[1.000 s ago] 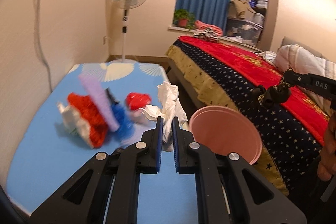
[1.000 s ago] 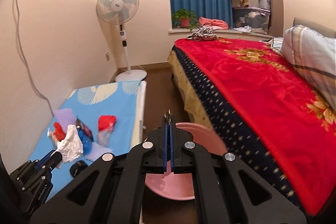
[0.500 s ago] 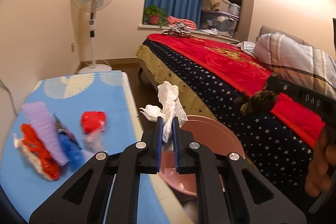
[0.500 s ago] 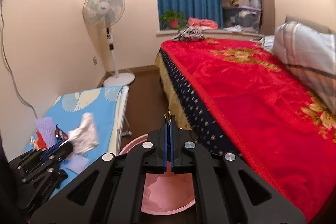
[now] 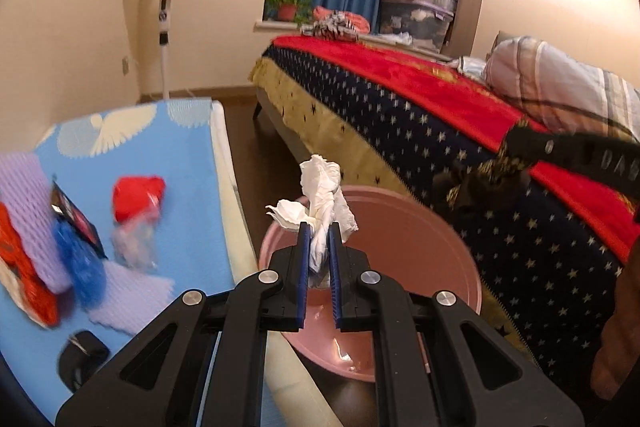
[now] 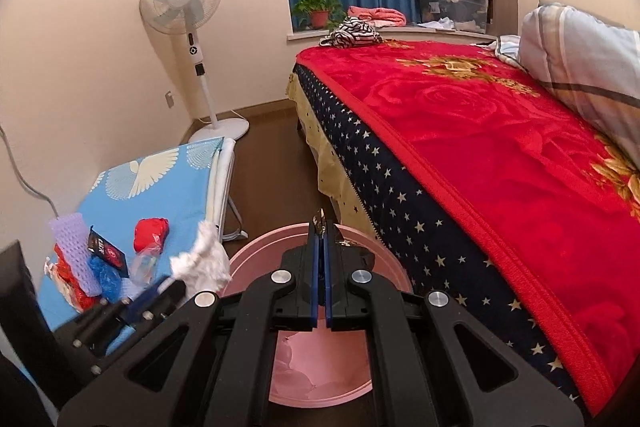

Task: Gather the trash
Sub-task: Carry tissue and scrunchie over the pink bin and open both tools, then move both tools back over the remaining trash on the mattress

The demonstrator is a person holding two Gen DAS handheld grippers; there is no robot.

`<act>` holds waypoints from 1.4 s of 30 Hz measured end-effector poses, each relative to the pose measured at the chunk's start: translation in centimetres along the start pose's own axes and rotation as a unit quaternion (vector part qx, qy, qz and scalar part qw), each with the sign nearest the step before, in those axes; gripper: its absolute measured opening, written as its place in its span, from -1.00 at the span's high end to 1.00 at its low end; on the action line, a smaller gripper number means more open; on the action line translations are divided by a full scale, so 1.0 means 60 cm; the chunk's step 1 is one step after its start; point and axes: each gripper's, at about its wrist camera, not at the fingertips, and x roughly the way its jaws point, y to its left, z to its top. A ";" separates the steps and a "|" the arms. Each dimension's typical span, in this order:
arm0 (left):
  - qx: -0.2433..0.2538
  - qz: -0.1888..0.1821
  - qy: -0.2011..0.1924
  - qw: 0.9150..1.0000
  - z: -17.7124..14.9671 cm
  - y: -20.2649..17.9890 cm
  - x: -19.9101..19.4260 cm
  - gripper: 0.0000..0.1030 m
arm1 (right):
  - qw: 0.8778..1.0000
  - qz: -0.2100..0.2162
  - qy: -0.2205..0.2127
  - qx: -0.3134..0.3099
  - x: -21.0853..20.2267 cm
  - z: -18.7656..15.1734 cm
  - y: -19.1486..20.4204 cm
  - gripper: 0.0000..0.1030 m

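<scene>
Now basin [image 5: 424,227] on floor beside bed [image 5: 440,107]. Left gripper [image 5: 318,239] jaws clamped on tissue [image 5: 324,195], which stands upright over basin's near rim. Right gripper [image 6: 320,227] jaws closed on small dark wrapper scrap [image 6: 321,217], further over basin. Both need only release.

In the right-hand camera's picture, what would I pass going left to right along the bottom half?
Purple foam net sleeve → red crumpled wrapper → white crumpled tissue → round pink plastic basin → red blanket on the bed.
</scene>
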 end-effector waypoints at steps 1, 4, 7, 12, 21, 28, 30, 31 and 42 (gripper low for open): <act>-0.001 -0.001 0.005 1.000 -0.003 0.000 0.006 0.82 | 1.000 -0.002 0.001 -0.001 0.002 0.000 0.001 0.96; 0.003 -0.001 0.011 1.000 -0.007 0.001 0.016 0.82 | 1.000 -0.007 0.004 -0.001 0.009 -0.002 0.001 0.96; -0.002 -0.002 0.014 1.000 -0.008 0.006 0.019 0.82 | 1.000 -0.012 0.007 -0.001 0.012 -0.002 -0.001 0.96; -0.007 -0.008 0.020 1.000 -0.012 0.005 0.025 0.82 | 1.000 -0.016 0.009 0.001 0.015 -0.003 -0.002 0.96; -0.024 -0.009 0.035 0.999 -0.009 0.022 0.033 0.34 | 0.999 -0.033 0.007 0.021 0.013 -0.001 -0.014 0.54; -0.028 -0.001 0.018 0.999 -0.002 0.036 0.005 0.34 | 1.000 -0.021 -0.007 0.004 0.000 0.001 0.004 0.45; -0.026 0.001 0.013 1.000 0.000 0.037 -0.005 0.34 | 1.000 -0.019 -0.013 -0.001 -0.005 0.001 0.010 0.45; -0.025 0.002 0.010 1.000 0.002 0.039 -0.010 0.34 | 1.000 -0.018 -0.015 -0.002 -0.007 0.001 0.012 0.45; -0.033 0.030 -0.016 0.999 0.000 0.080 -0.073 0.35 | 0.999 0.016 -0.035 -0.024 -0.038 -0.013 0.059 0.45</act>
